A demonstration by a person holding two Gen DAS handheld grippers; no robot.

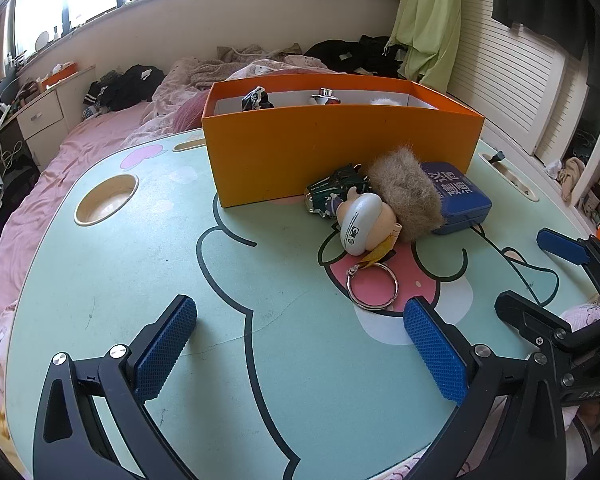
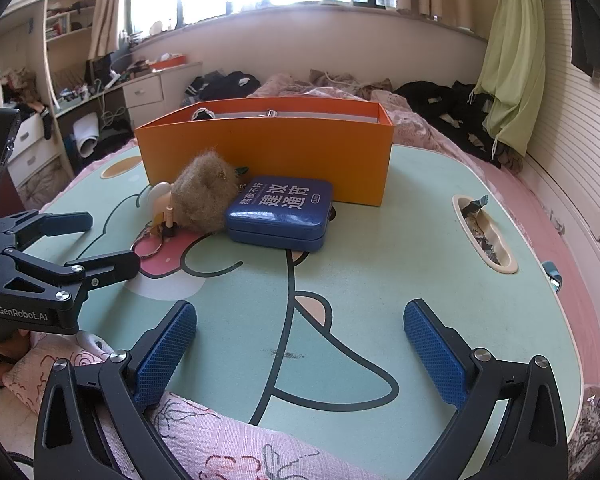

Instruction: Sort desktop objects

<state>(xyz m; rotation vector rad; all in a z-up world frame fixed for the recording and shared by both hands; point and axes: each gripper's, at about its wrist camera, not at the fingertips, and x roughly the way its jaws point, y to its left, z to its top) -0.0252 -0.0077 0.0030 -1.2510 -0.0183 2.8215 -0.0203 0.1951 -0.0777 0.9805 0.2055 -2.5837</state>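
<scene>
An orange box (image 1: 340, 148) stands at the back of the mint lap table (image 1: 140, 264), with a few small items inside. In front of it lie a figurine keychain (image 1: 362, 224) with a metal ring (image 1: 372, 284), a furry brown pompom (image 1: 406, 196), a dark green toy (image 1: 338, 186) and a blue tin (image 1: 456, 200). My left gripper (image 1: 300, 344) is open and empty, near the table's front edge. My right gripper (image 2: 300, 344) is open and empty; it also shows at the right of the left wrist view (image 1: 540, 272). The box (image 2: 268, 152), pompom (image 2: 204, 196) and tin (image 2: 280, 212) show in the right wrist view.
The table stands on a bed with pink sheets (image 1: 60, 168). It has a round cup hole (image 1: 106, 199) at the left and an oval slot (image 2: 486, 236) holding wrappers at the right. Clothes (image 2: 456, 108) lie behind on the bed. A desk with drawers (image 2: 144, 90) stands far left.
</scene>
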